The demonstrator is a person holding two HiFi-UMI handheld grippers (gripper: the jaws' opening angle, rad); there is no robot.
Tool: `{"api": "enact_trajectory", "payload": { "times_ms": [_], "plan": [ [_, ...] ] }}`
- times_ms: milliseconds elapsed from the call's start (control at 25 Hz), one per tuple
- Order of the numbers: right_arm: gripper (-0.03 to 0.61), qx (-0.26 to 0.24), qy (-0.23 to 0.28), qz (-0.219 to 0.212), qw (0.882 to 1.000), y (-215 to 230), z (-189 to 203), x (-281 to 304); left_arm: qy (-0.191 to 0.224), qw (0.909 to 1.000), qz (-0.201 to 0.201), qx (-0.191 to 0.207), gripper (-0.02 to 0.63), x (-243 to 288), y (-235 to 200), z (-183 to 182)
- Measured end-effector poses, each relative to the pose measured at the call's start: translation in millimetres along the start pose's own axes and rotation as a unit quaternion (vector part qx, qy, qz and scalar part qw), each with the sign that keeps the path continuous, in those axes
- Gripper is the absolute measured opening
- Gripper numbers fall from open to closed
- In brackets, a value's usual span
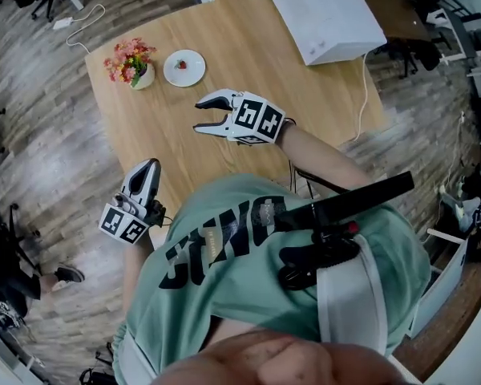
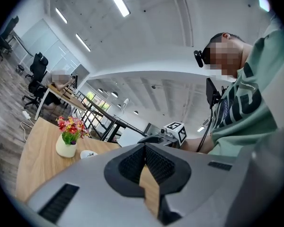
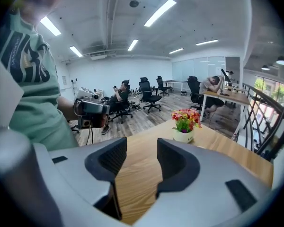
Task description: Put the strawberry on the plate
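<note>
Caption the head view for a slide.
Small red strawberry lying on round white plate beside potted flowers; open right gripper over wooden table, shut left gripper near its edge.

Head view looks steeply down; both gripper views skim the table (image 2: 35, 148) low, sharing flowers (image 2: 71, 126) and perhaps the plate (image 2: 88, 153).

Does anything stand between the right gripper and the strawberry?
Nothing visible: only bare table lies between the open right gripper and the strawberry, which already sits on the plate. The vase stands off to the side.
</note>
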State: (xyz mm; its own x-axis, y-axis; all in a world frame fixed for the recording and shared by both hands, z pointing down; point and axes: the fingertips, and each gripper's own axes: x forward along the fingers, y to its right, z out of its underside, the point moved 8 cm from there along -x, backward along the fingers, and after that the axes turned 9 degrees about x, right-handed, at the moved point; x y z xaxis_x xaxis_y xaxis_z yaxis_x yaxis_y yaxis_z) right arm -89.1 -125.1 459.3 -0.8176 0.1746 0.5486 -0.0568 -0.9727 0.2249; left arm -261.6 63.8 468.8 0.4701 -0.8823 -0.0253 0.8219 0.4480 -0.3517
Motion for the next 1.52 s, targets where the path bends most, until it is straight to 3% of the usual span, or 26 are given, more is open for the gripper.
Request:
{"api": "enact_trajectory", "payload": {
  "times_ms": [200,400,640,920,1160,1360,1520],
  "plan": [
    [0.204,0.000,0.014,-0.014,1.000,-6,1,-30,-0.003,0.9999,-0.009,0.011,0.002,5,21,-9],
    [0.204,-0.007,0.049,-0.032,0.998,6,21,-88,-0.009,0.9992,-0.022,0.032,0.002,43,66,-8],
    [0.201,0.005,0.077,-0.045,0.996,26,85,-193,-0.005,0.9997,-0.012,0.021,0.002,134,149,13],
    [0.091,0.057,0.128,-0.042,0.989,47,161,-285,-0.049,0.9980,-0.001,0.040,0.002,204,218,21],
    [0.012,0.071,0.166,-0.061,0.982,46,177,-289,-0.077,0.9957,-0.027,0.044,0.002,203,239,21],
    [0.009,0.053,0.166,-0.073,0.982,25,168,-272,-0.077,0.9955,-0.028,0.046,0.002,180,241,23],
    [0.009,0.043,0.153,-0.059,0.986,1,156,-255,-0.058,0.9972,-0.023,0.041,0.002,141,229,23]
  ]
}}
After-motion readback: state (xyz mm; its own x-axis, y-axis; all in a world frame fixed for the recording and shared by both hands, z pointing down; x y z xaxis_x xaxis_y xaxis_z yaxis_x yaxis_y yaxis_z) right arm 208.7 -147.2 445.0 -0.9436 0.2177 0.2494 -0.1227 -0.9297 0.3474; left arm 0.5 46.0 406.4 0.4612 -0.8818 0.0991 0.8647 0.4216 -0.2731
